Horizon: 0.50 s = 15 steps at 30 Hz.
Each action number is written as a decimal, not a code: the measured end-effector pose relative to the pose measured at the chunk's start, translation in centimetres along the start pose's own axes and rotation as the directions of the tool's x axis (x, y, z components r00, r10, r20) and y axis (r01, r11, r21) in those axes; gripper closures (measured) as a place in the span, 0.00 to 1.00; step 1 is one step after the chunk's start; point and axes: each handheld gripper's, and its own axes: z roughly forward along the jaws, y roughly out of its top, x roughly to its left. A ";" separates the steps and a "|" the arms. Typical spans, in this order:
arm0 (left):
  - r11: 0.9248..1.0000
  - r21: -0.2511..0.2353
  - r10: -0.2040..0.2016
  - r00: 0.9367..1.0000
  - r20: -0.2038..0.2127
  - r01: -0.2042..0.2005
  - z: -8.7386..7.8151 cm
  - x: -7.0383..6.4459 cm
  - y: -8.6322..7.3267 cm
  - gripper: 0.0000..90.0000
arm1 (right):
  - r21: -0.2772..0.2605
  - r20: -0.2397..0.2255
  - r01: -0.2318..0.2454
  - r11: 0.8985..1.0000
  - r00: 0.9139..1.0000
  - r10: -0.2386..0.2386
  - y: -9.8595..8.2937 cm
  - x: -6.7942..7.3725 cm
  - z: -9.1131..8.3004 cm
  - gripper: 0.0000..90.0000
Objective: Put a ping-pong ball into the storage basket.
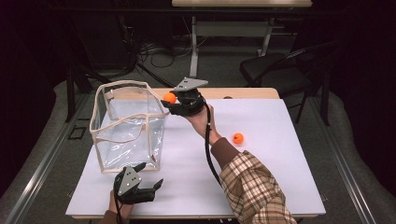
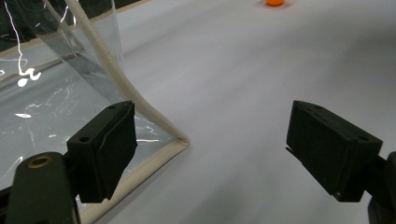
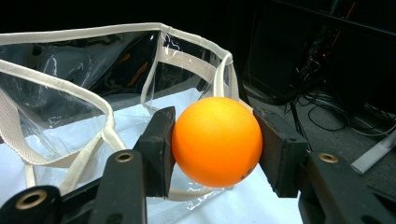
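A person works at a white surface (image 1: 261, 186) with a hand-held gripper in each hand. In the upper middle of the high view, the right hand-held gripper (image 1: 173, 103) pinches an orange ball (image 1: 169, 98) between its two black jaws, raised at the right rim of a clear plastic bag (image 1: 128, 126) with cream fabric trim. The right gripper view shows the ball squeezed at centre frame, the bag's open mouth lying just beyond and below it.

The step in hand appears to be carrying the ball to the bag. The next move likely calls for a short reach further over the opening, clear of the trim, then spreading the jaws to drop the ball inside.

At the lower left of the high view, the left hand-held gripper (image 1: 148, 179) rests near the bag's bottom corner, jaws spread and holding nothing. A second orange ball (image 1: 238, 138) lies on the surface to the right of centre.

The room around is dark. A black chair (image 1: 280, 70) stands at upper right, and cables (image 1: 159, 53) trail on the floor beneath another table (image 1: 240, 3) at top.
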 end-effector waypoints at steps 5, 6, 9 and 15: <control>1.000 0.002 -0.001 1.000 0.000 0.001 0.0 0.0 0.0 0.18 | 0.010 -0.012 -0.007 1.000 1.000 0.007 0.0 0.1 0.5 0.56; 1.000 0.002 -0.002 1.000 0.000 0.002 0.0 0.0 0.0 0.18 | 0.011 -0.014 -0.008 1.000 1.000 0.008 0.0 0.1 0.5 0.56; 1.000 0.002 -0.003 1.000 -0.001 0.003 0.0 0.0 0.0 0.18 | 0.019 -0.021 -0.014 1.000 1.000 0.015 0.2 0.2 0.8 0.56; 1.000 0.002 -0.001 1.000 -0.001 0.001 0.0 0.0 0.0 0.18 | 0.033 -0.023 -0.017 0.999 1.000 0.018 0.4 0.2 1.3 0.56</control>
